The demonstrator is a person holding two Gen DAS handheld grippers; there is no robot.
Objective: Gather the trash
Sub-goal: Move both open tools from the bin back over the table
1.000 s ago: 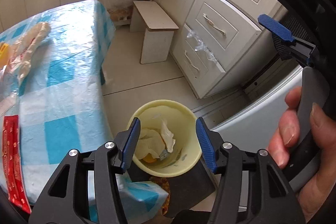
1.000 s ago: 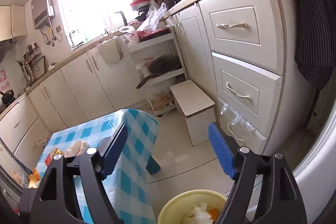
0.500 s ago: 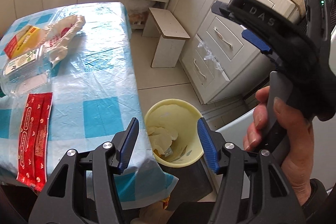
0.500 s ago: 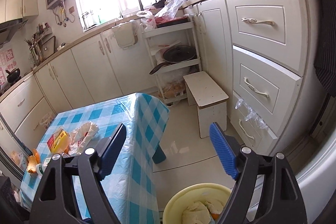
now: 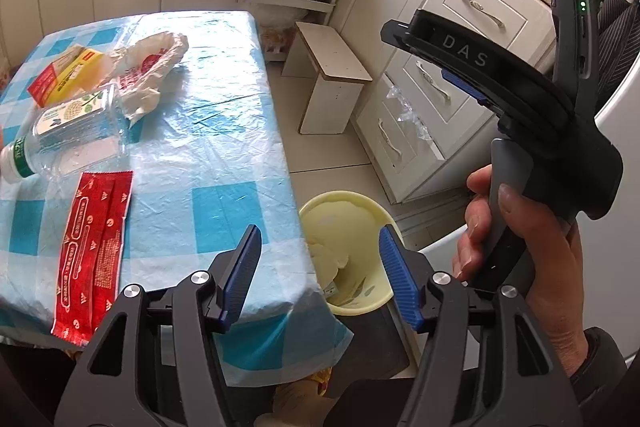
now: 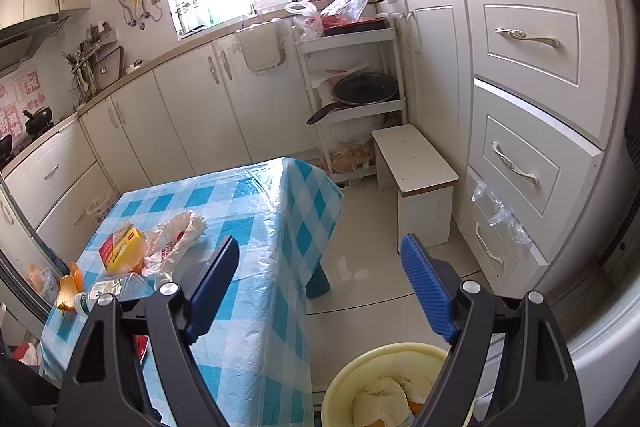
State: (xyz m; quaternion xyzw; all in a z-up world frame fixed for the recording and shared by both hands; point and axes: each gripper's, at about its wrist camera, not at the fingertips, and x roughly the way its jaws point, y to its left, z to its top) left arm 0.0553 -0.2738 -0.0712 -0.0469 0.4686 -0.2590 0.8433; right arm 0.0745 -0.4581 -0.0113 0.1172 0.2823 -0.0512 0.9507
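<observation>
Here the red wrapper [image 5: 94,251] lies left of the left gripper's [image 5: 320,267] spread fingers.

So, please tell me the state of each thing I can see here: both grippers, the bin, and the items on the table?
Left gripper: open, holding nothing.
Right gripper: open, holding nothing.
Yellow bin: on the floor beside the table, partly filled with crumpled paper.
Red sachet: lying flat on the table.
Plastic bottle: lying on its side, capped.
Yellow-red box: lying flat, closed.
White plastic bag: crumpled.
</observation>
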